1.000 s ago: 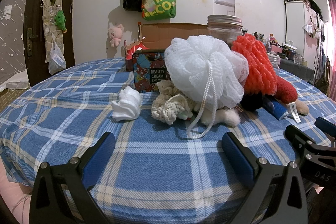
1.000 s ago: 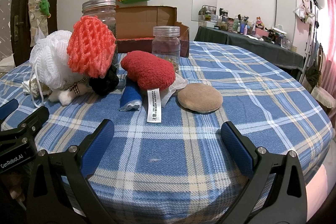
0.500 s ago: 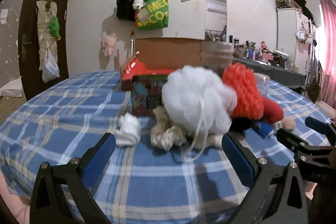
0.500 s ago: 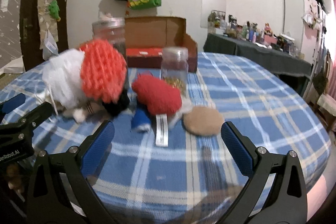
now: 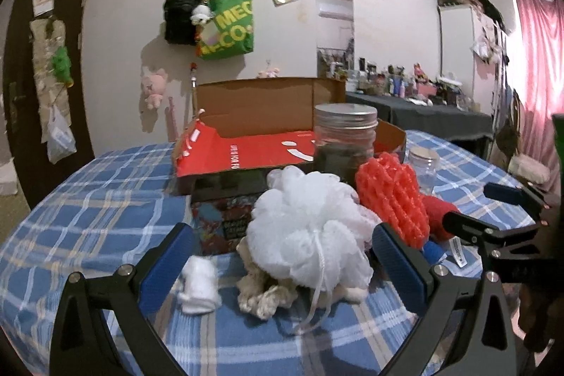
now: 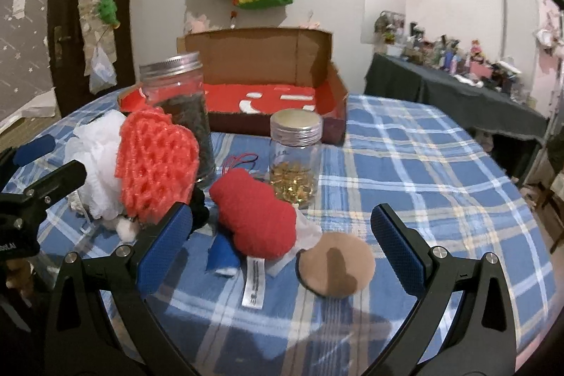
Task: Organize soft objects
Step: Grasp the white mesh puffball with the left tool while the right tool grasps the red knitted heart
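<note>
A pile of soft things lies on the blue plaid table. In the left wrist view a white mesh bath pouf [image 5: 310, 235] sits on a cream knitted piece [image 5: 261, 291], beside a small white cloth [image 5: 199, 282] and an orange-red foam net [image 5: 391, 196]. My left gripper [image 5: 282, 266] is open and empty, raised in front of the pouf. In the right wrist view a red plush heart [image 6: 257, 217] with a white tag, a blue cloth [image 6: 222, 252] and a tan round pad [image 6: 336, 265] lie ahead of my open, empty right gripper [image 6: 282, 240].
An open cardboard box with a red inside [image 5: 261, 143] stands behind the pile. A tall glass jar [image 6: 179, 115] and a small jar of golden capsules [image 6: 296, 157] stand by the soft things. A patterned box [image 5: 225, 217] sits behind the pouf.
Both grippers have risen and tilted down toward the table, so the pile now sits lower between the fingers. Both stay open. The objects have not moved.
</note>
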Tool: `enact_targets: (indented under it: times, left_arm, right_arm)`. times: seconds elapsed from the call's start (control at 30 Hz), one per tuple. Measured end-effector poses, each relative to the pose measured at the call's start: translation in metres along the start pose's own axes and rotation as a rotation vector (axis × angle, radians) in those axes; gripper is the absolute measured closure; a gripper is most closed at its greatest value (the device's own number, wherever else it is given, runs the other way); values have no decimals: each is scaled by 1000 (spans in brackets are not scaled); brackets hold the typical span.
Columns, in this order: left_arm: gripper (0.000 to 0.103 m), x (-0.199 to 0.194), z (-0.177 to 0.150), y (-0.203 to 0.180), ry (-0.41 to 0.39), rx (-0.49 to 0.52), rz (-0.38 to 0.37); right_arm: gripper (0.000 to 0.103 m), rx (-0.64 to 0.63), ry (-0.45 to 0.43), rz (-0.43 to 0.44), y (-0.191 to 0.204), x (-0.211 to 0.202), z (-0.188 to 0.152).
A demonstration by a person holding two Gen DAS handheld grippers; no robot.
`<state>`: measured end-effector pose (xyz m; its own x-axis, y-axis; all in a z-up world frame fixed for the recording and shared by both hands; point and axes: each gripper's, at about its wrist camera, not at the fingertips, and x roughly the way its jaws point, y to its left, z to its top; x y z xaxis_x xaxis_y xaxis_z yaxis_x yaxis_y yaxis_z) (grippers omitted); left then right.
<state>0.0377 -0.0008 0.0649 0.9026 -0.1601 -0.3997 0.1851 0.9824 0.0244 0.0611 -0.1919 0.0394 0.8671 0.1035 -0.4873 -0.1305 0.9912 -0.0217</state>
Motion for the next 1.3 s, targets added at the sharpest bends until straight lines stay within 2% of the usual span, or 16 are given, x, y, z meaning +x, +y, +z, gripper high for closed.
enact_targets:
  times: [0.1,0.17,0.23,0.27,0.33,0.37,0.5,0.63,0.93,1.3]
  left_arm:
    - [0,11,3,-3,28,17,-1]
    - [0,16,5,-3,39,9,-14]
    - [0,21,5,-2,57,5,-25]
    - [0,23,5,-2,63,4,-29]
    - [5,26,4,-2,72,3,-48]
    - [7,27,3,-3,78,3,-59]
    - [40,29,1,-6,101,8,-137]
    - [55,24,1,-5,91,-10,-172]
    - [69,14,6,-2,65,-10,-188]
    - [76,0,20,9,32,-18,-188]
  right_arm:
    - [1,-9,38,52,-5,12,4]
    - [7,-22,63,98,-5,20,6]
    - [24,-38,71,113,-4,24,7]
    - [29,-43,75,122,-3,25,7]
    - [51,-45,93,145,-2,30,8]
    - [55,-44,104,156,-2,33,8]
    - [57,-32,120,189,-2,37,6]
    - [58,-19,109,216,-1,34,5]
    - [59,12,89,219,0,26,5]
    - [59,27,50,204,-6,12,13]
